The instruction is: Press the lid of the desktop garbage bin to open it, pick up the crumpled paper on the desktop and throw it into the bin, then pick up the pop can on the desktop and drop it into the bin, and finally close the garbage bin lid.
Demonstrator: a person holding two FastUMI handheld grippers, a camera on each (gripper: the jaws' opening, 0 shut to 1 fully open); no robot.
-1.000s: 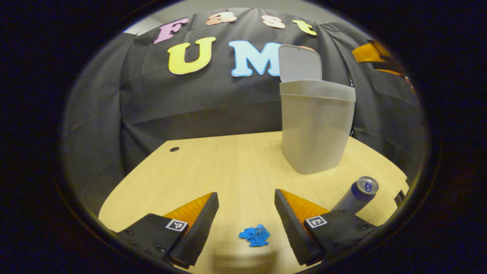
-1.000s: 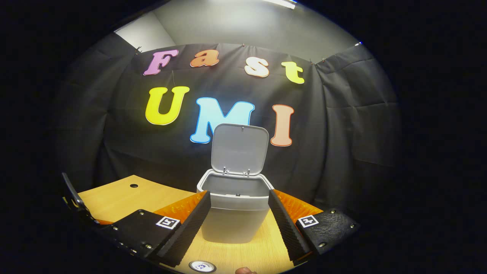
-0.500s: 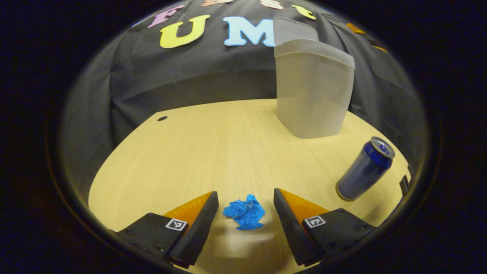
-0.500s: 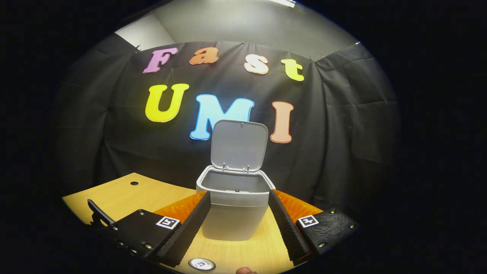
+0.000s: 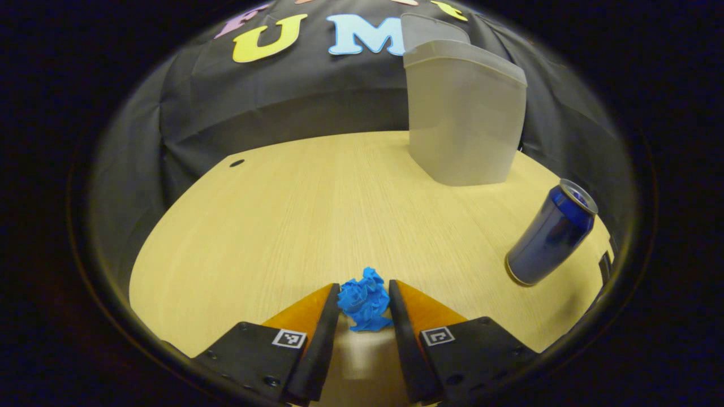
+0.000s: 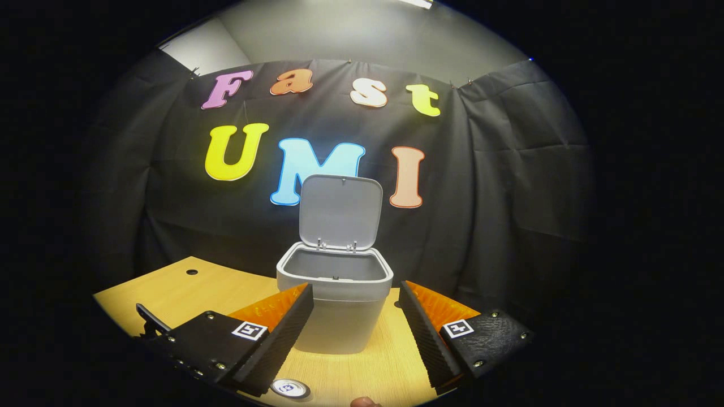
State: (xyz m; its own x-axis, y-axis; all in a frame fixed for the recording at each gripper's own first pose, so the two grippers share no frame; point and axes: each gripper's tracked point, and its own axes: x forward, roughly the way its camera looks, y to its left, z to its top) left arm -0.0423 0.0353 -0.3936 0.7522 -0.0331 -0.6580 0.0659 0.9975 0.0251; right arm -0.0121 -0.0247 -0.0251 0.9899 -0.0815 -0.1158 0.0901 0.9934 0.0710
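Closing around the crumpled paper (image 5: 365, 299), the left gripper (image 5: 363, 308) is holding its two fingers narrow, one on each side of the blue ball, and they seem to be touching it, though I cannot tell how firmly they are pressing. The paper is lying on the wooden table (image 5: 283, 226) near its front edge. The pop can (image 5: 551, 233) is standing upright near the right edge of the table, well apart from the paper. The garbage bin (image 5: 461, 118) is standing toward the far edge, and its lid (image 6: 340, 212) is standing open and upright. In the right gripper view, the right gripper (image 6: 355, 322) is hanging wide open in front of the bin, holding nothing, with the top of the can (image 6: 289, 388) showing below it.
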